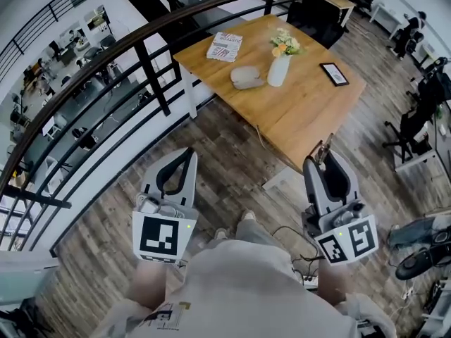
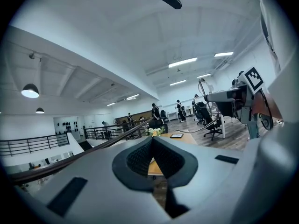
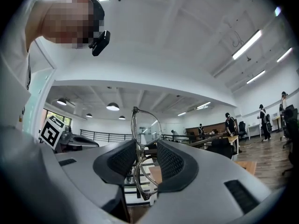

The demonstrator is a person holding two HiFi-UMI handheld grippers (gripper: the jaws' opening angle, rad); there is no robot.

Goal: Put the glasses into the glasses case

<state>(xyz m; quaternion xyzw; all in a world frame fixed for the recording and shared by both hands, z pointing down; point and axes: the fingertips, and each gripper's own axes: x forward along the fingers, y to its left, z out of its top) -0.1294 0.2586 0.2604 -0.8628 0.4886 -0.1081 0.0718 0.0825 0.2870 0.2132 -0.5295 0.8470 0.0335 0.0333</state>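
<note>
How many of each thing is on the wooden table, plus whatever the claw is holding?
booklet: 1
glasses case: 1
vase of flowers: 1
black-framed tablet: 1
glasses: 1
Total: 5

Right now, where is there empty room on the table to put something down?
The near half of the table is bare, from the case and vase down to the near corner. A smaller gap lies between vase and black frame. The far end is crowded: booklet, case and vase sit close.
</note>
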